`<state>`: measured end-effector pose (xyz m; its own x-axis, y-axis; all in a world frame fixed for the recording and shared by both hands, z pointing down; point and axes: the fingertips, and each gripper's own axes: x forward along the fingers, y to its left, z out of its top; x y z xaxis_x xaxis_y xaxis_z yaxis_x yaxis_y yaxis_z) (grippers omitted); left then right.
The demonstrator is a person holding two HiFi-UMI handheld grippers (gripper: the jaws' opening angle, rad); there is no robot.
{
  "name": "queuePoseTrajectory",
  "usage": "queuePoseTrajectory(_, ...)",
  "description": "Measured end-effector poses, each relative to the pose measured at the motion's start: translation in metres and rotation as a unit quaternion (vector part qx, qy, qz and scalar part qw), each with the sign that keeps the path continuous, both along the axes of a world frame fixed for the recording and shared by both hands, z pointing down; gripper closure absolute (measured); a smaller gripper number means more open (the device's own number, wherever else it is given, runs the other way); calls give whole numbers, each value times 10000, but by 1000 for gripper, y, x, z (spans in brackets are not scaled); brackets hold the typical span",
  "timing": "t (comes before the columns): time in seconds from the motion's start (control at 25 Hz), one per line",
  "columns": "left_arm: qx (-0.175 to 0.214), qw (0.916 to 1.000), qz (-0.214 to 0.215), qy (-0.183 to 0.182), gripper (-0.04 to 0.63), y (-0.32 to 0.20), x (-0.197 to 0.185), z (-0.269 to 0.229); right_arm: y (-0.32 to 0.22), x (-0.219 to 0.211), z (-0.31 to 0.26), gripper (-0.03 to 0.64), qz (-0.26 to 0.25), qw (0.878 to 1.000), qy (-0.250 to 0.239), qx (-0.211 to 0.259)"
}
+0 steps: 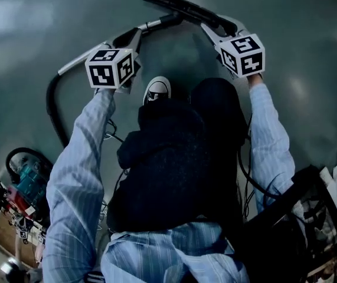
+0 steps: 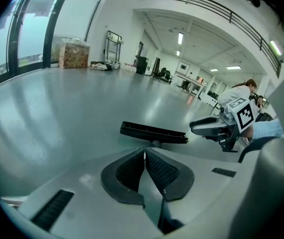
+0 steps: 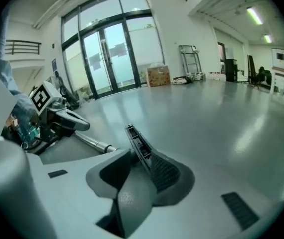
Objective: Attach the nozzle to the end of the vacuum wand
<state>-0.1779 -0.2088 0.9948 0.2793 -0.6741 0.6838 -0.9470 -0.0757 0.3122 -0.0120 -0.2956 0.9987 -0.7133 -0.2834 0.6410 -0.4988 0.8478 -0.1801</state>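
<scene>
Over the floor (image 1: 38, 16), the right tongs (image 1: 209, 29) grip the nozzle (image 1: 183, 6) at the end of the wand (image 1: 153, 24). The left tongs (image 1: 134, 37) are shut and seem to hold nothing, so the wand may slip and miss.

Count: 2 grippers – left gripper (image 1: 136, 35), right gripper (image 1: 207, 28). 1 nozzle (image 1: 180, 7), 1 wand (image 1: 155, 24), 1 hose (image 1: 51, 102), 1 shoe (image 1: 157, 90), 1 cardboard box (image 2: 73, 55), 1 trolley (image 2: 113, 44).

head: overhead, steeply down | gripper views: low, near, facing inward | shared: nozzle (image 2: 154, 132)
</scene>
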Motion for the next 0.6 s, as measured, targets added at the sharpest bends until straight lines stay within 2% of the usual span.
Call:
queuePoseTrajectory(0.04, -70, 9999, 36, -86, 582, 3, -2, -8, -1, 0, -7, 528, 180, 9997, -101, -97)
queuePoseTrajectory(0.08, -144, 9998, 33, -144, 583, 7, -4, -18, -1, -1, -15, 582, 361, 9988, -224, -233)
queuePoseTrajectory(0.24, -339, 9992, -218, -70, 583, 13, -5, -60, 8, -11, -56, 596, 907, 9927, -503, -625)
queuePoseTrajectory(0.36, -520, 9986, -22, -84, 583, 22, 6, -88, 34, -18, -86, 598, 1241, 9858, -600, -959)
queuePoseTrajectory(0.44, -594, 9982, 28, -122, 583, 27, 11, -113, 51, -19, -110, 598, 1311, 9828, -598, -1154)
queuePoseTrajectory(0.6, -653, 9976, -248, 7, 583, 38, 14, -191, 85, -12, -174, 598, 1296, 9799, -441, -1454)
